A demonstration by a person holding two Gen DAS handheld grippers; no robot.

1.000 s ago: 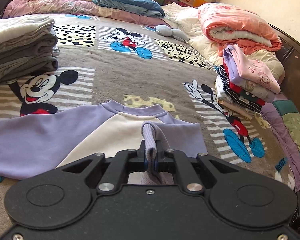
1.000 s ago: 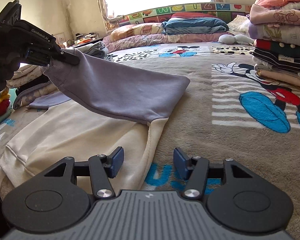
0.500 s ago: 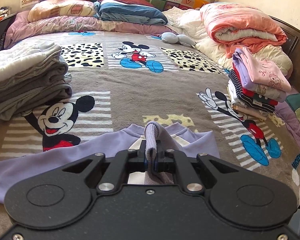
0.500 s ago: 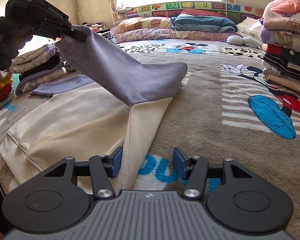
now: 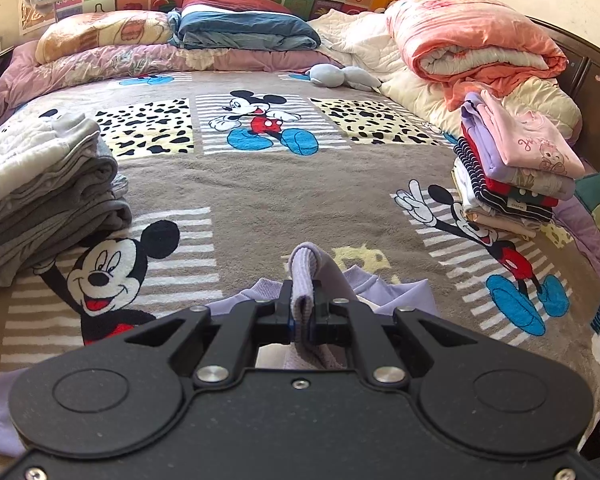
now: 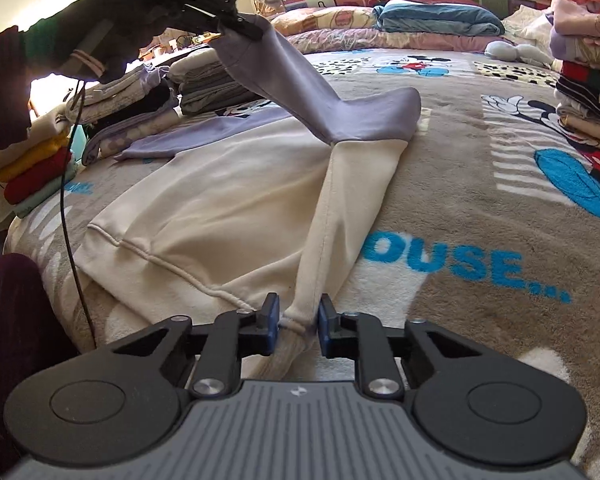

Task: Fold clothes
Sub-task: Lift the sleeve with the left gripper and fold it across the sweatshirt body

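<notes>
- Sweatshirt [image 6: 220, 208], cream body with lilac sleeves and shoulders, lies spread on the bed [image 6: 480, 184], which is covered by a brown cartoon-mouse blanket
- Left tool [image 5: 302, 316] is pressed together on the ribbed lilac cuff [image 5: 303, 276] of one sleeve; the cuff stands up out of the jaws as a folded ridge
- From the right wrist view that left tool [image 6: 242, 26] is seen up at the top left, held by a dark-gloved hand [image 6: 136, 20], with the lilac sleeve [image 6: 300, 80] stretched taut in the air from it down to the shoulder seam
- Right tool [image 6: 299, 322] sits at the near hem corner of the sweatshirt; its jaws are closing, with the bunched cream hem edge [image 6: 296, 320] between the blue pads [image 6: 271, 320]; a narrow gap shows on the right side, so the pads are not yet pressing it
- From that hem corner a raised cream fold runs up to the shoulder seam
- The other lilac sleeve lies flat on the blanket, reaching toward the left side of the bed
- Grey folded stack [image 5: 48, 196] stands on the left side of the bed, well apart from the sweatshirt
- Mixed folded stack [image 5: 512, 176], pink on top, stands on the right side of the bed
- Pillows and folded quilts [image 5: 244, 28] are piled along the headboard, with an orange quilt [image 5: 472, 44] at the right
</notes>
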